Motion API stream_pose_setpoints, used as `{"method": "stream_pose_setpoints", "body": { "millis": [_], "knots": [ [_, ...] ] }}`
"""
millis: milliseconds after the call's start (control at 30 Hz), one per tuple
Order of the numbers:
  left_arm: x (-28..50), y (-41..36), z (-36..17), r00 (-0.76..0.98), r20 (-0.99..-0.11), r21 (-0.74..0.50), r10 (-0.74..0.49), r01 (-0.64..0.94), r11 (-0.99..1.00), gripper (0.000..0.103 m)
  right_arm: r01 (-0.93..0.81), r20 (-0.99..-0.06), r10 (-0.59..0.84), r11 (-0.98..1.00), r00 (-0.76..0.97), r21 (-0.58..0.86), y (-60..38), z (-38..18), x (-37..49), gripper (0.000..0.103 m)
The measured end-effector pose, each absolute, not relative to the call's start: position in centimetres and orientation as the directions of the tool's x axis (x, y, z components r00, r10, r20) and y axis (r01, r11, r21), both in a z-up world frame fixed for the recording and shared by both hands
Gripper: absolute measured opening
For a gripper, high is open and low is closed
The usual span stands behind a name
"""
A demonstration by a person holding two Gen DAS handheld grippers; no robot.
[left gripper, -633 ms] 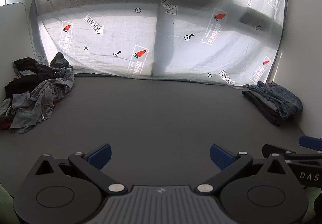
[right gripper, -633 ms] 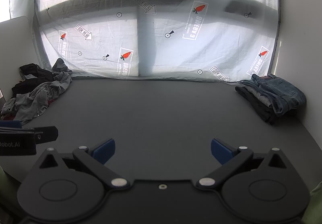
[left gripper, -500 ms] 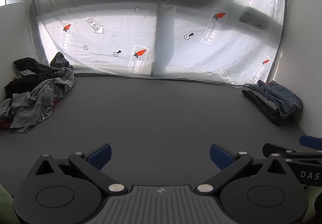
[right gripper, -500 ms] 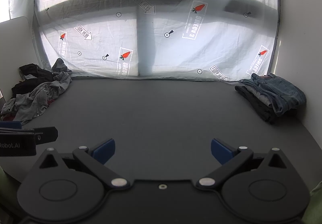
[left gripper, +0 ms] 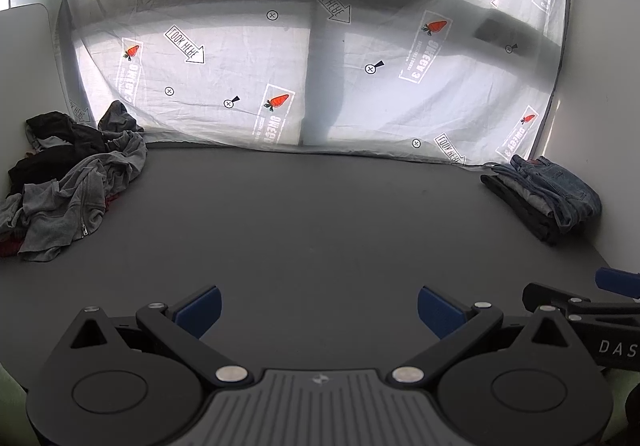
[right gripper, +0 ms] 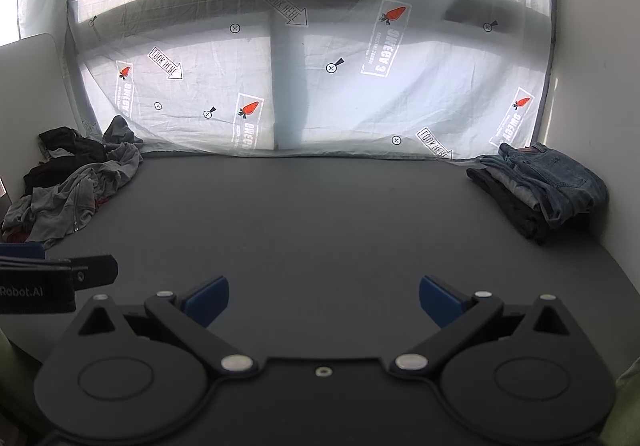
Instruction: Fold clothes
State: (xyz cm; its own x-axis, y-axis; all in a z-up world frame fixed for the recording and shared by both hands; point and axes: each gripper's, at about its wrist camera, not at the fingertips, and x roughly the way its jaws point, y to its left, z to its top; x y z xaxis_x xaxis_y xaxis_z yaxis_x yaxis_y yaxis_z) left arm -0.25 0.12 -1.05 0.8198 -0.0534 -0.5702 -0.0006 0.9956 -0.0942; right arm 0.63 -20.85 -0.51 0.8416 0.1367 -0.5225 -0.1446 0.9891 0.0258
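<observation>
Step in hand: we judge this as the gap between garments. Neither tool holds anything, and the middle of the dark table (left gripper: 320, 213) carries no garment, so a fresh piece has to be fetched before any folding can start.

Landmark: we place everything against the table, with the printed sheet (left gripper: 360, 85) hanging along its far edge.

Unfolded pile (left gripper: 72, 185): a crumpled heap at the table's far left corner, touching the sheet. A grey zip hoodie (left gripper: 76, 205) lies on top and nearest us, with black pieces behind it.

Folded stack (right gripper: 544, 185): at the table's far right corner, against the wall. Blue jeans lie on top, with grey and dark layers under them.

Left gripper (left gripper: 318, 306): we hold it low over the table's near edge, aimed at the far side, level. Its blue pads are spread wide with only table between them.

Right gripper (right gripper: 324, 302): beside the left one at the near edge, same heading, same height as far as we can tell. Its pads are spread wide as well, gripping nothing.

Next move, as we judge it: reach to the far left corner, pinch one layer of the hoodie, and drag it to the table's middle.

What it calls for: separating one garment, since sleeves and black pieces look tangled and may trail along.
</observation>
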Motion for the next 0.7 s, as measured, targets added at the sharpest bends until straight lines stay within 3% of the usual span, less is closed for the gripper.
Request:
{"method": "stream_pose_setpoints", "body": {
  "millis": [700],
  "knots": [
    [-0.35, 0.44, -0.98, 0.818, -0.574, -0.094, -0.05, -0.005, 0.996, 0.103, -0.145, -0.517, 0.136, 0.989, 0.845, 0.024, -20.82, -0.3, 0.79, 0.103]
  ]
}}
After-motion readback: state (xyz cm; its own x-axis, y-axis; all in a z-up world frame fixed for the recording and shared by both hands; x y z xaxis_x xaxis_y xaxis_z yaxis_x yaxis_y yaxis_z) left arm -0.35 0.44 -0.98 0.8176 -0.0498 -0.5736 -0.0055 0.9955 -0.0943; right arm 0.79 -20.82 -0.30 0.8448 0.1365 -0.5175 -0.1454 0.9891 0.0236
